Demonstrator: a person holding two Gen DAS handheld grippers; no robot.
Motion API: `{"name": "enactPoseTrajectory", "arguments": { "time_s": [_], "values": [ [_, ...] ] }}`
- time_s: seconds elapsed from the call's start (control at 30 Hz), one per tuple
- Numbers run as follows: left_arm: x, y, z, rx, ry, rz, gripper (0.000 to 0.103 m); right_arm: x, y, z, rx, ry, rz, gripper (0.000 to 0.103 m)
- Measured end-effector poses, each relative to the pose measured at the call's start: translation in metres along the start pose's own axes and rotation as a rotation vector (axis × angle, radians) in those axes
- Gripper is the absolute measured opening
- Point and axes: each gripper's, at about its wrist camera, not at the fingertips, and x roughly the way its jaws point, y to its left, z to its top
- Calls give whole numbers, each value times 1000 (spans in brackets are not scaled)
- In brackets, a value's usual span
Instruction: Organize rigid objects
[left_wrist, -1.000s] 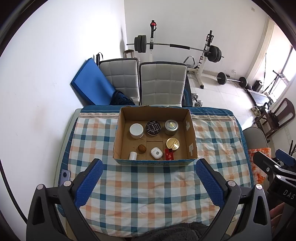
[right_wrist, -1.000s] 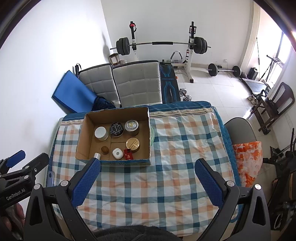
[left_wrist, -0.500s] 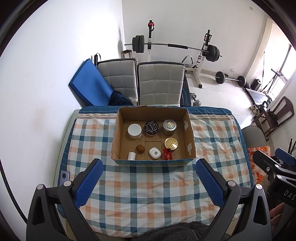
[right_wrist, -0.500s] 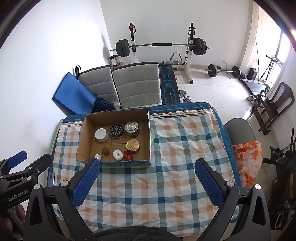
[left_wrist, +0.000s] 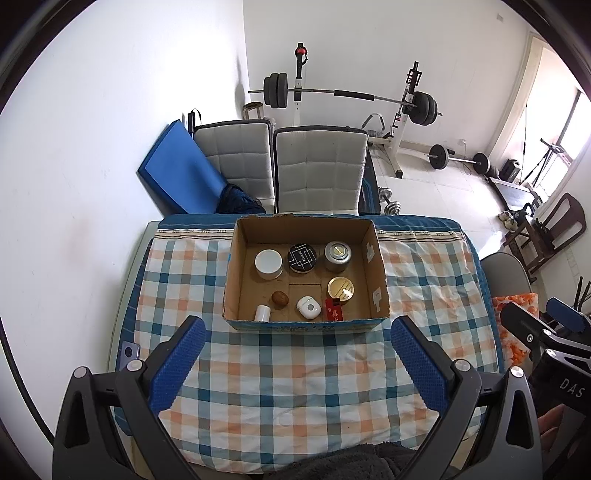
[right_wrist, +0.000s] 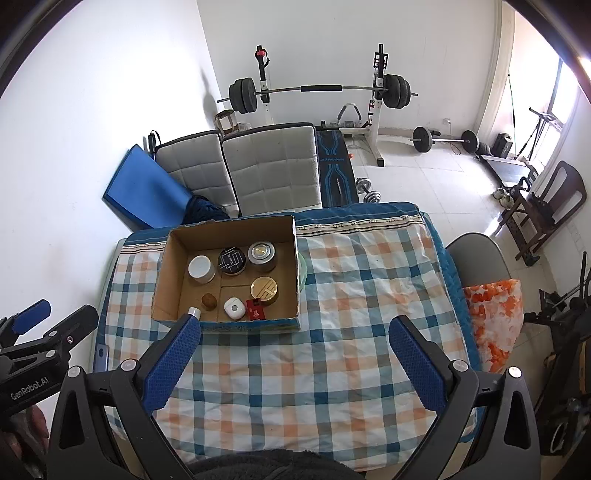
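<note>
Here, we see an open brown cardboard box (left_wrist: 306, 275) standing on a table covered with a blue, orange and white checked cloth (left_wrist: 295, 373), toward the table's far edge. Inside it, the small rigid things lie in two loose rows. Along the back are a white-lidded round jar (left_wrist: 268, 263), a black round tin with a white line pattern (left_wrist: 302, 258) and a grey metal round tin (left_wrist: 337, 255). Nearer us are a gold round tin (left_wrist: 341, 287), a small red flat packet (left_wrist: 333, 313), a white rounded case (left_wrist: 308, 307), a brown nut-like lump (left_wrist: 279, 298) and a short white cylinder (left_wrist: 262, 313).

Both claws hover above the near part of the table, each spread wide and holding nothing. From the left claw (left_wrist: 297, 354) the box lies straight ahead, centred between its blue-padded fingers. From the right claw (right_wrist: 293, 354) the box sits ahead and off to the left, with the white cylinder just past the left finger's tip in that view. We judge the left claw better lined up for a reach into the box, while the right would have to swing leftward first. The box's long axis runs side to side across our view.

Beyond the table stand two white padded chairs (left_wrist: 321, 168), a blue mat (left_wrist: 177, 170) against the wall, and a barbell rack (left_wrist: 351, 96).
</note>
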Motion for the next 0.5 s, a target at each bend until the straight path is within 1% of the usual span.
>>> {"name": "enactPoseTrajectory", "arguments": {
  "time_s": [0.17,0.5],
  "values": [
    [-4,0,3,6,-15,2,103,0,-1,0,1,1,1,103],
    [-4,1,2,8,-15,0,103,0,-1,0,4,-3,-6,103]
  ]
}}
